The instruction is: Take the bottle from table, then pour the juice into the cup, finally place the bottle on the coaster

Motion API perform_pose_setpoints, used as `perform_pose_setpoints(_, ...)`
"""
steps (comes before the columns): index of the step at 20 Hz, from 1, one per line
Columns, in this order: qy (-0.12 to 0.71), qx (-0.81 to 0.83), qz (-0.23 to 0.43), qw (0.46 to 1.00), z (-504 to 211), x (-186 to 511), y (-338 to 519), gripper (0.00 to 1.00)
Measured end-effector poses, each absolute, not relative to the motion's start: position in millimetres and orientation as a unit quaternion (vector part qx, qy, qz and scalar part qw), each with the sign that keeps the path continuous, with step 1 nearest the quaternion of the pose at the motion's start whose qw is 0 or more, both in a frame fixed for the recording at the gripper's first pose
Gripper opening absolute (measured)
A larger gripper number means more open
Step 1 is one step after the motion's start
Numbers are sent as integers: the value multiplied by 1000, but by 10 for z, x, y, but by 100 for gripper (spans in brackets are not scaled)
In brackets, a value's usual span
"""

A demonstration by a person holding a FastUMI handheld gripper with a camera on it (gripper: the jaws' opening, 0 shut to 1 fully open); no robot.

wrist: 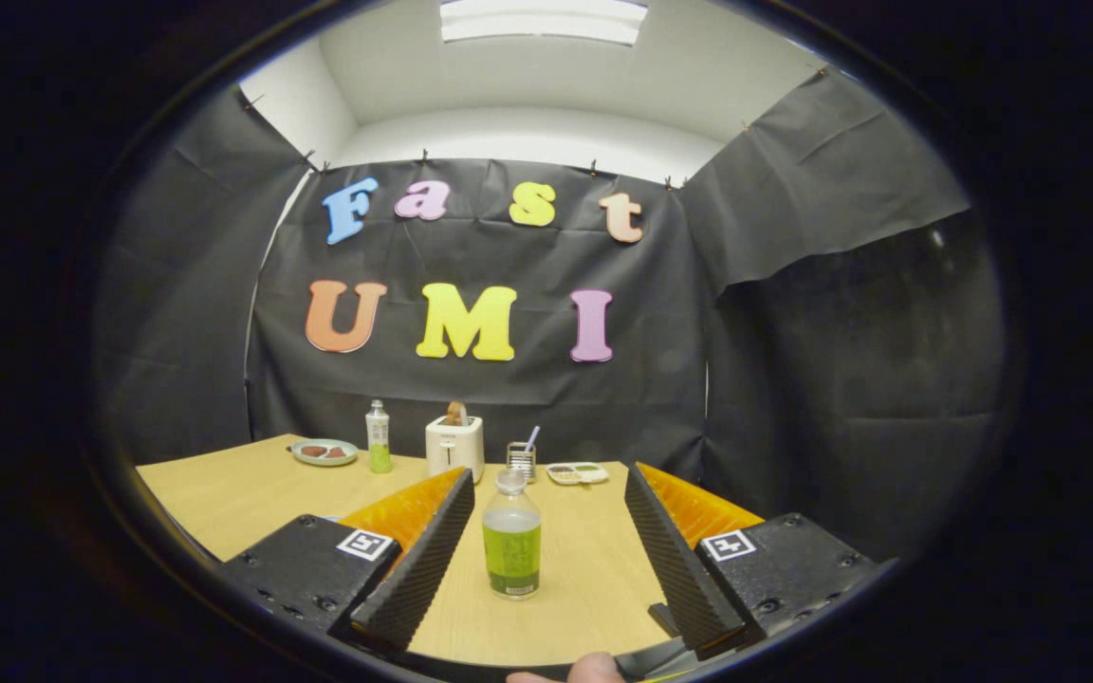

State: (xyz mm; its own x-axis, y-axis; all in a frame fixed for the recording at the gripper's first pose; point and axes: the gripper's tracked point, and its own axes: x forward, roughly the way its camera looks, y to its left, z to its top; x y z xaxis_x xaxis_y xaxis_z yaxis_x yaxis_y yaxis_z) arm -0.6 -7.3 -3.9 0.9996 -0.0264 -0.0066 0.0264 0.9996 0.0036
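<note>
Juice bottle (511, 534) stands upright on the wooden table (224, 493), between the gripper (546, 541) fingers, touching neither; green liquid fills roughly its lower half, cap on. Fingers spread wide, released, nothing held. Beyond, at 11 o'clock of the bottle: a second, slimmer bottle (378, 436), a little green at its base, beside a plate (324, 452) with dark food. At 12 o'clock: white toaster (454, 446), bread in slot; small holder (521, 459) with utensil; shallow tray (578, 472) at 1 o'clock.
</note>
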Motion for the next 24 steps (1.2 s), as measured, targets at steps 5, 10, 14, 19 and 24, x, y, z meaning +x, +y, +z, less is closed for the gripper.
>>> perform_pose_setpoints(5,-6,-7,-12,1000,7,-14,-16,100)
perform_pose_setpoints(10,-12,-12,-13,1000,34,-47,-2,100)
perform_pose_setpoints(14,-12,-11,-12,1000,33,-45,23,100)
perform_pose_setpoints(19,-7,-5,-10,1000,-32,30,32,100)
perform_pose_setpoints(24,-4,-6,-9,1000,-120,154,45,100)
